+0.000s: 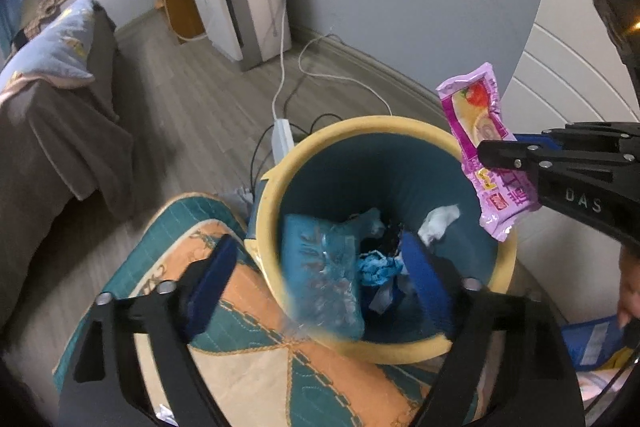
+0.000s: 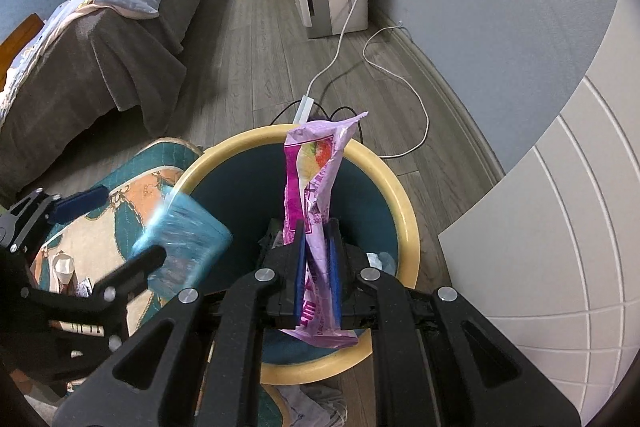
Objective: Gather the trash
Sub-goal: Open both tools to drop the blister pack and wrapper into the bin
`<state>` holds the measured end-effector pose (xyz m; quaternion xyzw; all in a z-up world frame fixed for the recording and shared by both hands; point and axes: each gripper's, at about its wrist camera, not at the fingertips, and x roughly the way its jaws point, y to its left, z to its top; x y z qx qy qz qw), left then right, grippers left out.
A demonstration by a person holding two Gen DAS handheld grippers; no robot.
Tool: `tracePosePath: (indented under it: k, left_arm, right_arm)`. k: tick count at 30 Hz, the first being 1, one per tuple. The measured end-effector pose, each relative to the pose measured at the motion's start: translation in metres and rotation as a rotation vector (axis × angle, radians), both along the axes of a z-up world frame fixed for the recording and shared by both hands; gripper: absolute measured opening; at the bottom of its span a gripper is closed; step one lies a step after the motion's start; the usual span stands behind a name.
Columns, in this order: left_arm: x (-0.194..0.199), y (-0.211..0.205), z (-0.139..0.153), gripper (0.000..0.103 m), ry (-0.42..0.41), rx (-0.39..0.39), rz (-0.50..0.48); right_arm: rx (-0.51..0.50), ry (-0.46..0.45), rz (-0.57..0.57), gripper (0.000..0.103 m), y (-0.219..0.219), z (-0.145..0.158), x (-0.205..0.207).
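The pink and purple crinkled plastic snack wrapper (image 2: pixel 316 195), printed with a strawberry picture, stood upright in the middle of the right wrist frame, and the right gripper (image 2: pixel 316 279) was clamped on its lower part, the blue pads pressed flat against the plastic on both sides. In the left wrist frame the same wrapper hung at the right side, above the right edge of the round waste bin with a pale yellow rim and dark teal inside (image 1: pixel 384 125). The second piece of trash, a blurred teal plastic packet with a clear film over it (image 1: pixel 322 275), was in the lower middle of that frame, between the fingers of the left gripper (image 1: pixel 316 283) and over the near rim of the bin. The jaws of this gripper stood wide apart and the pads did not press on the packet, so in my judgement it was just let go and falling; its blur agrees with this. At the bottom of the bin lay white and blue crumpled paper (image 1: pixel 438 223). Beside the bin, at the lower left, was a quilted mat in teal and orange (image 1: pixel 248 311), and behind it, in the upper middle, a white power strip (image 1: pixel 282 139) on the grey wooden floor. The step in hand seemed to be the dropping of trash into the bin. The next move probably calls for bringing the wrapper well over the opening and parting the right jaws, because the wrapper is light and long and could catch on the rim.
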<state>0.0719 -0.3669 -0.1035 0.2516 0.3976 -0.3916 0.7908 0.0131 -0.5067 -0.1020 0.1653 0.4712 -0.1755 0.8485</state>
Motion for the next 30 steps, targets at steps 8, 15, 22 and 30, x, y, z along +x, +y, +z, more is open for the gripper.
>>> tracePosePath:
  k: [8, 15, 22, 30]
  left_arm:
    - [-0.002, 0.028, 0.013, 0.093, -0.009, -0.036, 0.044]
    - [0.005, 0.086, 0.033, 0.096, 0.020, -0.094, 0.171]
    - [0.011, 0.167, 0.057, 0.096, -0.042, -0.093, 0.334]
    - [0.020, 0.261, 0.081, 0.097, -0.069, -0.095, 0.490]
  right_arm:
    - [-0.007, -0.010, -0.006, 0.053, 0.001, 0.004, -0.007]
    - [-0.023, -0.059, -0.012, 0.093, 0.011, 0.027, -0.014]
    - [-0.058, -0.113, 0.059, 0.097, 0.050, 0.059, -0.012]
    - [-0.094, -0.156, 0.244, 0.097, 0.135, 0.091, 0.012]
